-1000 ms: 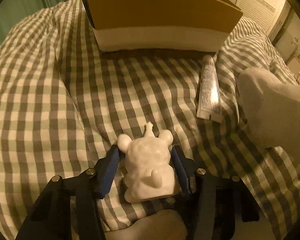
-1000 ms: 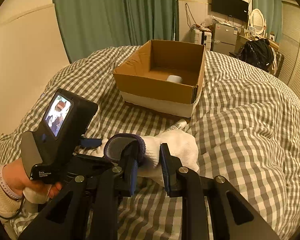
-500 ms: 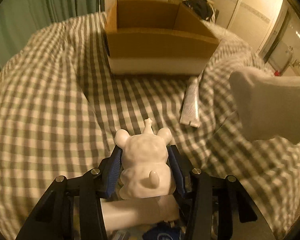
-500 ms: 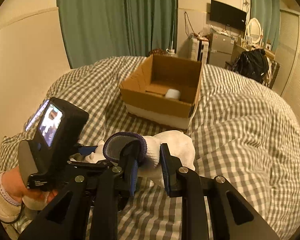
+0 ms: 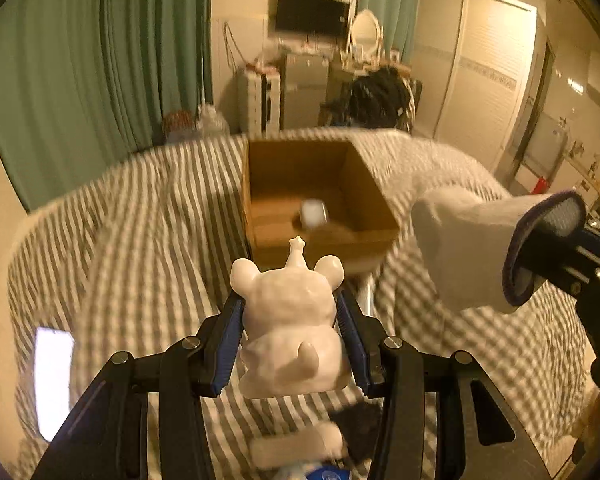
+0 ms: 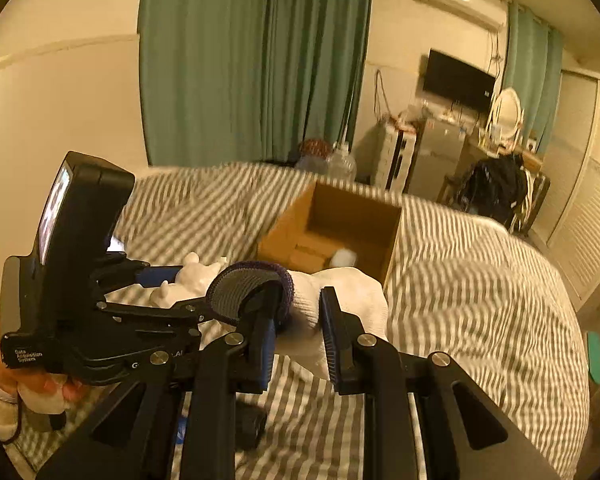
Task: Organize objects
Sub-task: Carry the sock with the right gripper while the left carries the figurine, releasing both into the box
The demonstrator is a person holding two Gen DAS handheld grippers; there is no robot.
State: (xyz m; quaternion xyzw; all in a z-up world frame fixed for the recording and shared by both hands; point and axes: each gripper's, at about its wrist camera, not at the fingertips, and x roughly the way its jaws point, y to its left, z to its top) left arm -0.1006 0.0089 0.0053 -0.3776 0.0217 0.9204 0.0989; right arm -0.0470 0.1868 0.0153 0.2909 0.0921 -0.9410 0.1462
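My left gripper (image 5: 290,324) is shut on a white bear figurine (image 5: 290,332) and holds it up above the checked bedspread. The figurine also shows in the right wrist view (image 6: 192,280). My right gripper (image 6: 298,320) is shut on a white sock with a purple cuff (image 6: 340,300), lifted off the bed; the sock shows at the right of the left wrist view (image 5: 480,248). An open cardboard box (image 5: 312,200) stands ahead on the bed (image 5: 120,260), with a small white object (image 5: 314,212) inside. The box also shows in the right wrist view (image 6: 336,228).
A lit phone (image 5: 54,376) lies on the bed at the left. A white item and a dark item (image 5: 324,436) lie below the left gripper. Green curtains (image 5: 100,60), a dresser with a mirror (image 5: 364,36) and a wardrobe (image 5: 480,80) stand behind.
Both grippers have risen and tilted up with their loads. The box interior and the room behind have come into view. The tube beside the box has dropped out of sight.
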